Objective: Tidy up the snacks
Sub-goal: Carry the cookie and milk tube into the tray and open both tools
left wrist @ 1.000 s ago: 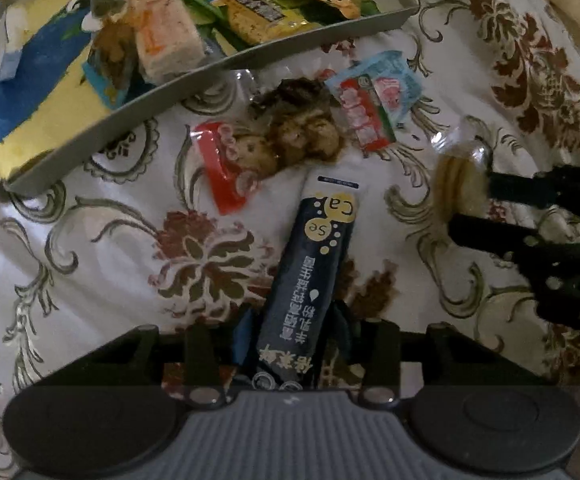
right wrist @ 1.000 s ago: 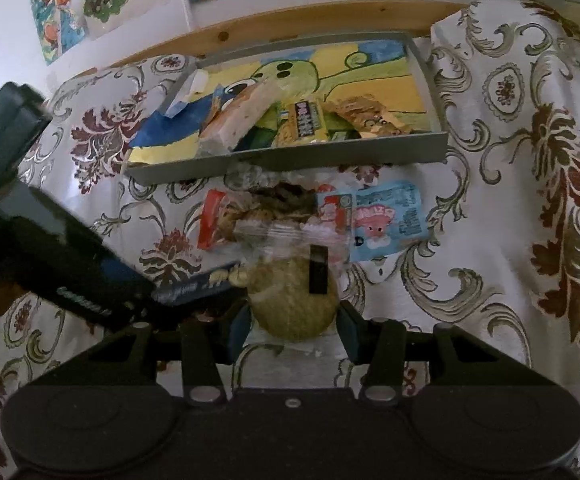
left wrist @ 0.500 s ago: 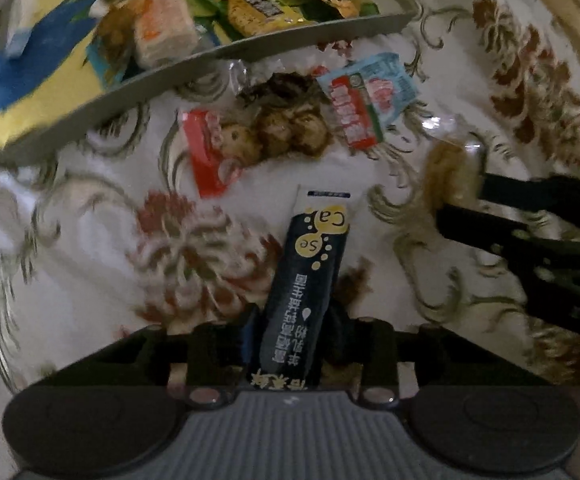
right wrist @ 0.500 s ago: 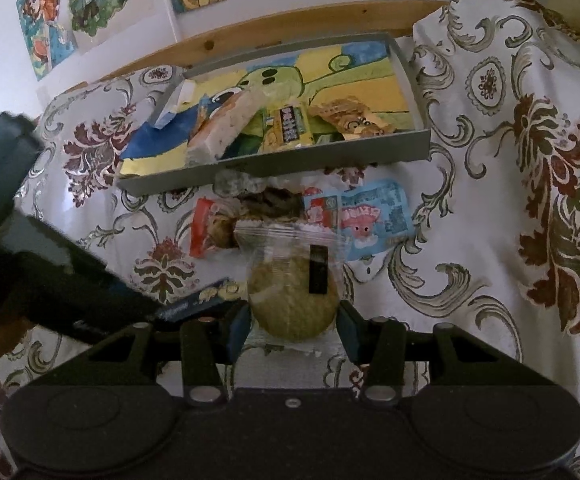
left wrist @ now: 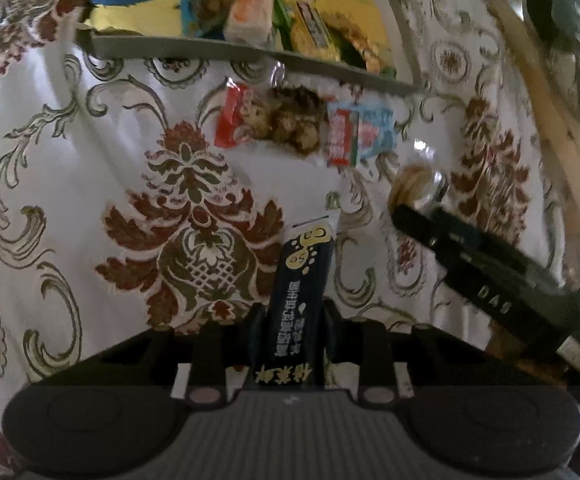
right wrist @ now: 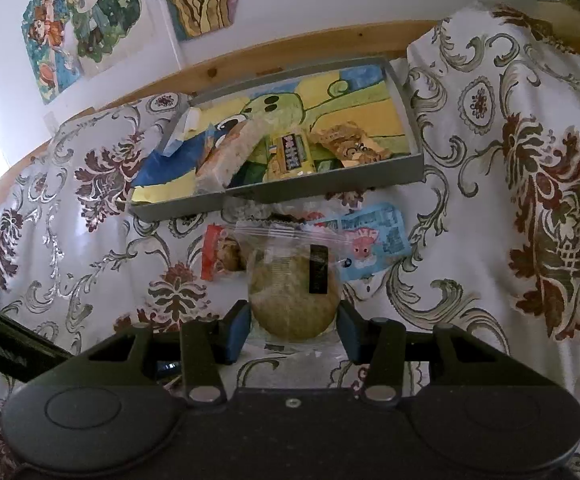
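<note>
Cloth (right wrist: 490,208) satiny, woven floral; tray (right wrist: 330,186) matt grey metal; cookie bag (right wrist: 286,236) clear glossy plastic; stick pack (left wrist: 300,292) glossy dark foil; rail (right wrist: 290,56) bare wood.

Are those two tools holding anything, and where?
The left tool is closing on the dark stick packet at its near end; the right tool grips the bagged cookie by its sides.

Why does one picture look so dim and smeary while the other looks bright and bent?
Left wrist view: dim, with motion blur smearing the tray and the top right corner; the dark sachet in the left gripper stays sharp. Right wrist view: bright daylight, crisp cookie between the right gripper fingers; the fisheye lens bows the wooden ledge and darkens the corners.
</note>
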Action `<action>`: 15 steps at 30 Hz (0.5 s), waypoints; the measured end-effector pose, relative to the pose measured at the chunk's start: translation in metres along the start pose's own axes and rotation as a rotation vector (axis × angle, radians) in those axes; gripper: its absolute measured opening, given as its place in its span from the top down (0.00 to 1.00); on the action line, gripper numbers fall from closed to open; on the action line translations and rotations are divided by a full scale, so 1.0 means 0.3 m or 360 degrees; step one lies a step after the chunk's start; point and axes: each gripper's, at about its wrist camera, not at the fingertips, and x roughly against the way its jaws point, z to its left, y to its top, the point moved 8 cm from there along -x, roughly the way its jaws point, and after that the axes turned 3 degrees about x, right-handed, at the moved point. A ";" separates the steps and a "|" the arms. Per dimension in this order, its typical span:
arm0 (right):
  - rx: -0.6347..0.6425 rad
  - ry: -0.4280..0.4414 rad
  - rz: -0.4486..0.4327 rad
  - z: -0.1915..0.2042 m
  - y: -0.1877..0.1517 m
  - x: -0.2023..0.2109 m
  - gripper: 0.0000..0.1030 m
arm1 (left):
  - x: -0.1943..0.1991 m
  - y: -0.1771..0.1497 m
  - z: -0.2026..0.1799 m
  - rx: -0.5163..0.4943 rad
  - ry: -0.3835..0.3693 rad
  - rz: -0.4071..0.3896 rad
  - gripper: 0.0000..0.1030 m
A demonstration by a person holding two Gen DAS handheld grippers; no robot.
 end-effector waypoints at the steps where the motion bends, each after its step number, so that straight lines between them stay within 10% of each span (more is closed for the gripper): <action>1: -0.0002 0.0003 -0.0005 0.000 0.001 0.004 0.53 | 0.004 0.001 -0.005 0.0030 -0.0021 -0.0006 0.69; 15: -0.0003 -0.0022 -0.0185 -0.020 0.056 0.068 0.53 | 0.111 0.135 -0.047 0.0168 -0.0037 -0.0441 0.70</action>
